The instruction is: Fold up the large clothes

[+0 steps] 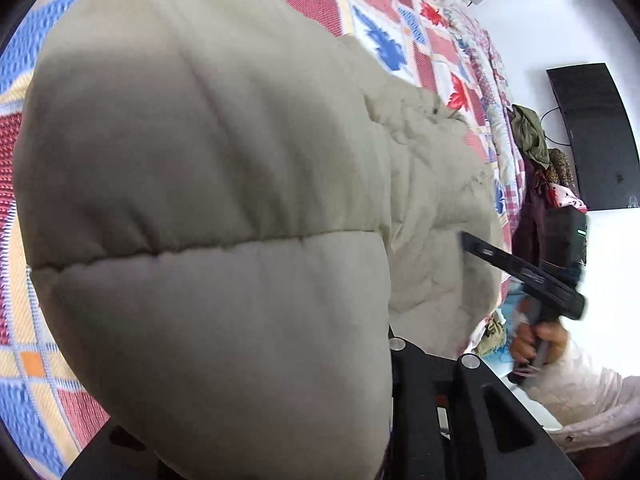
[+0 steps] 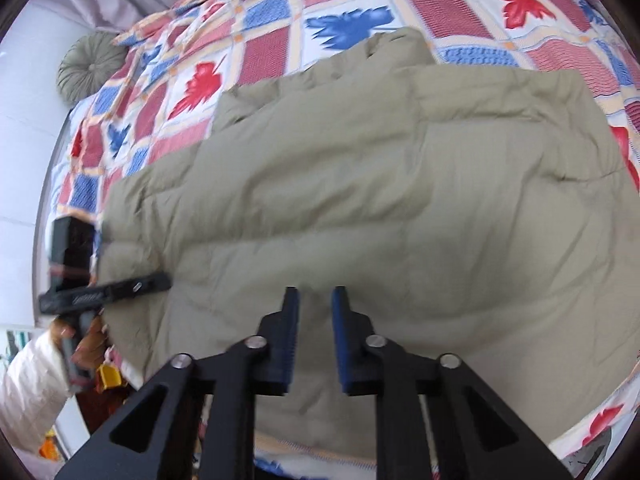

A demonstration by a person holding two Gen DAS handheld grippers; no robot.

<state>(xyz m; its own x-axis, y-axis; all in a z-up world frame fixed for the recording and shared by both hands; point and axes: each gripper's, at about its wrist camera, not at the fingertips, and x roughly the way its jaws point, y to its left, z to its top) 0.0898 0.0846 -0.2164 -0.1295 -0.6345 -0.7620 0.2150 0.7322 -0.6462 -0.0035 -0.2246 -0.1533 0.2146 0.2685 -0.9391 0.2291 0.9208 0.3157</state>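
Note:
A puffy beige jacket [image 1: 200,160] [image 2: 400,200] lies spread on a patchwork bedspread [image 2: 280,40]. In the left wrist view it bulges over my left gripper and hides the fingertips; only the black linkage [image 1: 460,400] shows. The right wrist view shows my left gripper [image 2: 160,280] clamped on the jacket's left edge, one finger lying on top. My right gripper [image 2: 316,296] points down into the jacket's near part. Its blue pads stand close together, and a small crease of fabric is pinched at the tips. It also shows side-on as the right gripper [image 1: 466,238] against the jacket.
The bedspread [image 1: 380,20] reaches the far wall. A round green cushion [image 2: 90,68] sits at the bed's far left corner. A heap of clothes [image 1: 536,152] and a dark screen [image 1: 592,136] stand beyond the bed. A hand [image 1: 536,340] in a white quilted sleeve [image 1: 580,392] holds the right gripper.

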